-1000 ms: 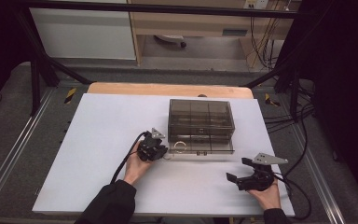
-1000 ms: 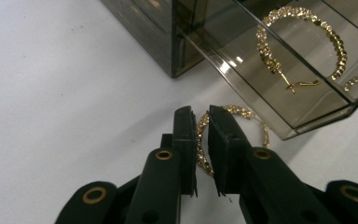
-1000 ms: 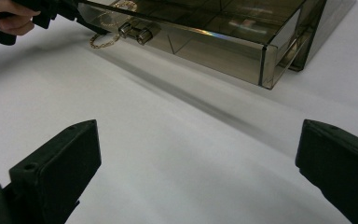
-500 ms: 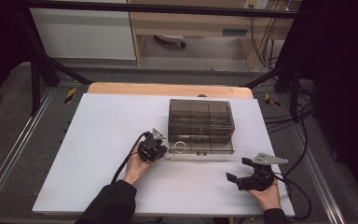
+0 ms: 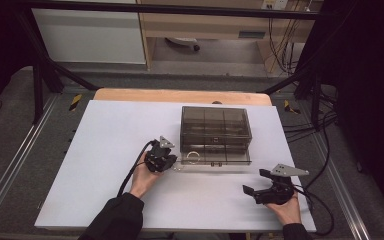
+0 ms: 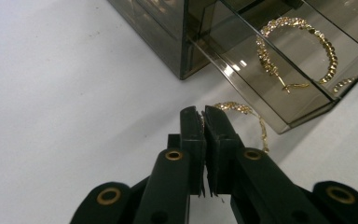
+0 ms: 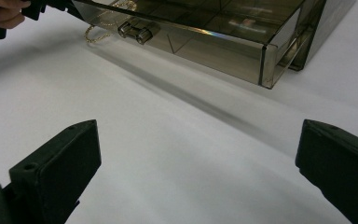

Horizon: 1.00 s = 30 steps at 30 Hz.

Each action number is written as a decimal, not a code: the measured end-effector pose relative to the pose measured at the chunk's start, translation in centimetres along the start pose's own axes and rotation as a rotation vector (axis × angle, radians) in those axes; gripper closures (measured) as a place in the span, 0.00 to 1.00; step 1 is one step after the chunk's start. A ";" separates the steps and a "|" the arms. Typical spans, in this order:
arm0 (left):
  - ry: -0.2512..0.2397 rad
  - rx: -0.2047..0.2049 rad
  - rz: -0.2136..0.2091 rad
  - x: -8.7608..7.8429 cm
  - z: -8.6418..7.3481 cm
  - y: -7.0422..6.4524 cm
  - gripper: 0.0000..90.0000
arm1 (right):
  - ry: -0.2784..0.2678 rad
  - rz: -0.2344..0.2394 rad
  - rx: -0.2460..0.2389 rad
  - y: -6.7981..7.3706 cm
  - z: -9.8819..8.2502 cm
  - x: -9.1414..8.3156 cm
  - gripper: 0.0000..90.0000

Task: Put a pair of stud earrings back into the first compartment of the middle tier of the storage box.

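Two gold hoop earrings are showing in the left gripper view: one hoop earring in the drawer (image 6: 298, 51) is lying in the upper right of the frame, on the floor of the smoked-plastic drawer (image 6: 279, 93), and a second hoop earring on the tabletop (image 6: 249, 116) is lying just in front of the drawer's front wall, right of centre. The left gripper (image 6: 204, 114) is closing on this second hoop: its jaws have just been coming together and are now standing pressed almost flat against each other, with the near arc of the gold hoop pinched between the tips. Whether the earring is lifting off the white tabletop (image 5: 105, 150) yet I cannot tell.

In the high view the left gripper (image 5: 169, 161) is sitting left of centre, at the left corner of the pulled-out drawer of the jewellery box (image 5: 215, 125). The right gripper (image 5: 254, 184) is resting in the lower right, well apart from the box, its jaws standing wide and holding nothing; its own view is showing the drawer handle (image 7: 138, 31) in the upper left.

Judging by this, the step in hand is picking up the loose earring. The next move probably calls for lifting it over the drawer's low front wall and releasing it beside its twin, keeping the thin hoop from slipping.
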<state>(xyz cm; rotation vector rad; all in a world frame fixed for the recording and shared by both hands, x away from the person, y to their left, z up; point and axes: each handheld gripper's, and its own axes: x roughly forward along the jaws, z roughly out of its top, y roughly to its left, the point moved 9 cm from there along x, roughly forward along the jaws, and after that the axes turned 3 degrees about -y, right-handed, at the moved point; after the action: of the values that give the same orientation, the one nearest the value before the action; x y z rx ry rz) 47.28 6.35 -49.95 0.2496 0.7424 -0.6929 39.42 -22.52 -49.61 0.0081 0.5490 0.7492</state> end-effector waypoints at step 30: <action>-0.064 -0.029 0.000 -5.4 0.5 1.8 0.96 | 0.003 -0.001 0.002 0.0 0.0 0.0 0.01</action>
<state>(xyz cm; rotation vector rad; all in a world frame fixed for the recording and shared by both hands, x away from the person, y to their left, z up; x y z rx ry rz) 45.87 10.18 -45.91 0.1998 0.6908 -0.6866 39.42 -22.51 -49.65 0.0085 0.5524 0.7481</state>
